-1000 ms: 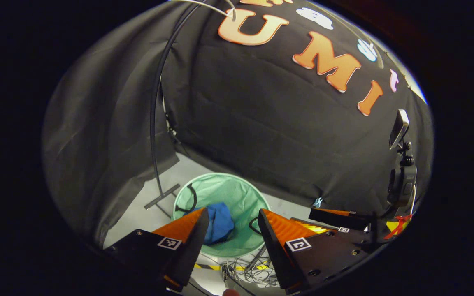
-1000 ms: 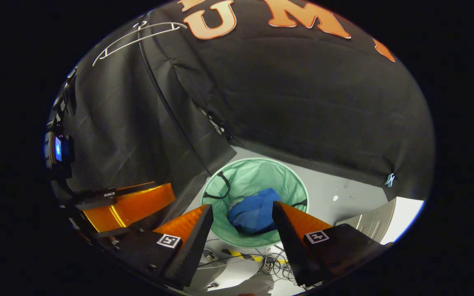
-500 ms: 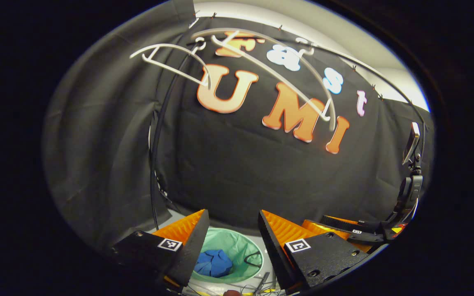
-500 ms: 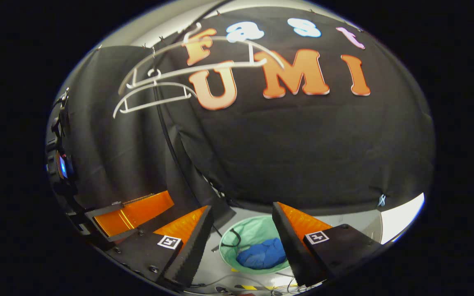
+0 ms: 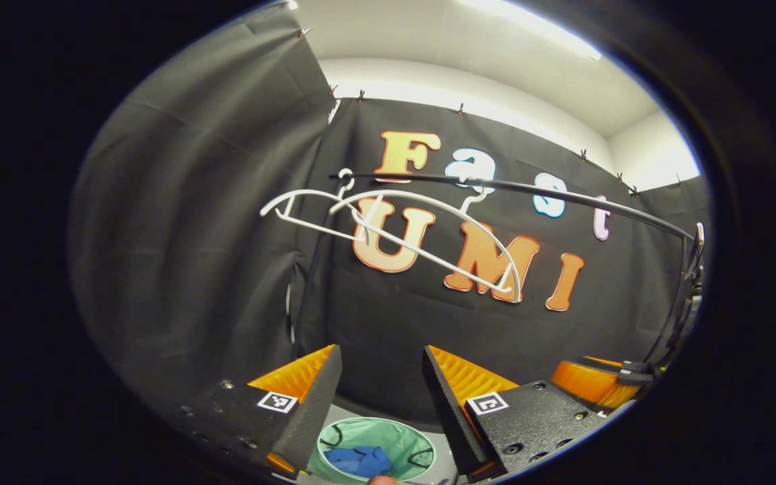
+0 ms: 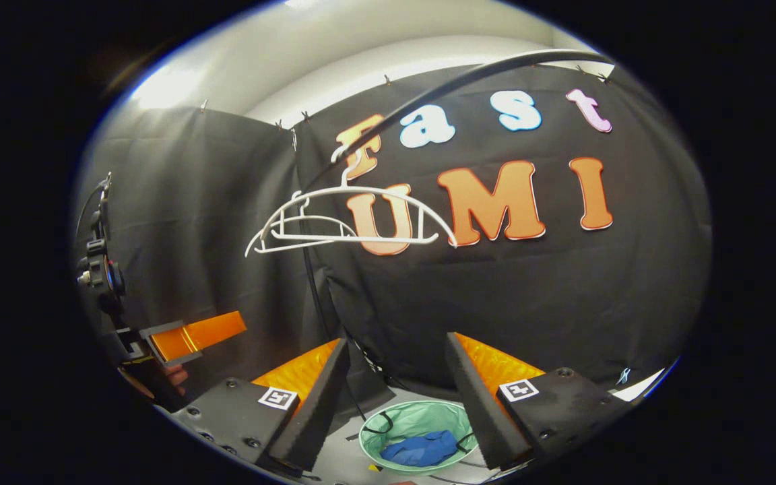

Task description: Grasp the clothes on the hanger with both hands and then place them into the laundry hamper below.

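Note:
Blue clothes (image 5: 361,461) lie bunched inside the green mesh laundry hamper (image 5: 398,438) on the floor, far below. My left gripper (image 5: 378,377) is open and holds nothing, pointing at the booth wall. Two bare white hangers (image 5: 428,232) hang on a black rail (image 5: 536,192) above it. In the right gripper view the blue clothes (image 6: 422,448) sit in the hamper (image 6: 415,417) low between the fingers. My right gripper (image 6: 398,370) is also open and holds nothing. The white hangers (image 6: 354,215) hang up and to its left.
The other gripper (image 5: 590,380) shows at the lower right of the left gripper view. In the right gripper view the left gripper (image 6: 192,333) is at the far left, held by a hand (image 6: 172,377). A black pole (image 6: 314,283) of the clothes rack stands by the wall corner.
Both grippers have lifted and tilted up from the hamper. The hamper with the blue clothes slid to the bottom of each view, and the rail and bare hangers came into sight. Both stay open.

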### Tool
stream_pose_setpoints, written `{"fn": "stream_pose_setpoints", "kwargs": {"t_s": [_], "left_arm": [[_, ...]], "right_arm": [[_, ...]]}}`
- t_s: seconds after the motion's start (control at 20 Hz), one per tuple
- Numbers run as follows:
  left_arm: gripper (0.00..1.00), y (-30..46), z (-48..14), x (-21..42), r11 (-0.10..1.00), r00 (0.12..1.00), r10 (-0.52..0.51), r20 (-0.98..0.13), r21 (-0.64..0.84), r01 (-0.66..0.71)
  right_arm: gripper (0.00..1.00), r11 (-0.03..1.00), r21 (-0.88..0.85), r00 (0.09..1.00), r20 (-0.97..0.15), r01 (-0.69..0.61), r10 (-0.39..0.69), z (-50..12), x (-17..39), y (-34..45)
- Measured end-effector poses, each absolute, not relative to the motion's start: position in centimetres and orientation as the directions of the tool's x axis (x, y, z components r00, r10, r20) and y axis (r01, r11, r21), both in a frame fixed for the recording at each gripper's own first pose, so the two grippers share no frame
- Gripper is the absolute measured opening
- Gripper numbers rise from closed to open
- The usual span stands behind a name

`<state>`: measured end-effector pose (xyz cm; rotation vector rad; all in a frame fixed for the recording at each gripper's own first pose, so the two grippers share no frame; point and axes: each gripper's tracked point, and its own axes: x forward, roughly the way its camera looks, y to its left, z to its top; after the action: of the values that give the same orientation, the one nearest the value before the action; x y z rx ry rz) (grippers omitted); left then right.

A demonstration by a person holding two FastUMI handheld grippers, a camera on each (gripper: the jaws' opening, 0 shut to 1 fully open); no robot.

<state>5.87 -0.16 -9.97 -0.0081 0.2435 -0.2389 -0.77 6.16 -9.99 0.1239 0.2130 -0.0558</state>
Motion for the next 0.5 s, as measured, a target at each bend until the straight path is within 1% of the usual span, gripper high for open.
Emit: {"fn": "stream_pose_setpoints", "kwargs": {"t_s": [0.1,0.25,0.35,0.45,0.5], "left_arm": [[0.72,-0.1,-8.8,4.6,0.979,0.958,-0.204,-0.204,-0.025,0.203],[0.74,-0.5,-6.6,2.2,0.983,0.969,-0.185,-0.166,-0.010,0.186],[0.75,-1.1,-5.4,0.8,0.984,0.973,-0.178,-0.145,-0.009,0.179],[0.77,-1.3,-4.8,-0.1,0.986,0.977,-0.167,-0.132,-0.006,0.168],[0.80,-1.6,-4.6,-0.3,0.986,0.978,-0.167,-0.127,-0.006,0.168]], "right_arm": [[0.82,0.990,0.120,0.984,-0.170,0.081,-0.060,-8.2,-2.7,4.9],[0.82,0.989,0.107,0.988,-0.128,0.101,-0.087,-6.1,-5.1,3.0],[0.94,0.991,0.088,0.991,-0.094,0.104,-0.096,-4.6,-6.1,2.5],[0.82,0.992,0.075,0.992,-0.078,0.104,-0.098,-3.9,-7.4,2.3],[0.82,0.992,0.078,0.993,-0.075,0.100,-0.094,-3.6,-8.1,2.3]]}}
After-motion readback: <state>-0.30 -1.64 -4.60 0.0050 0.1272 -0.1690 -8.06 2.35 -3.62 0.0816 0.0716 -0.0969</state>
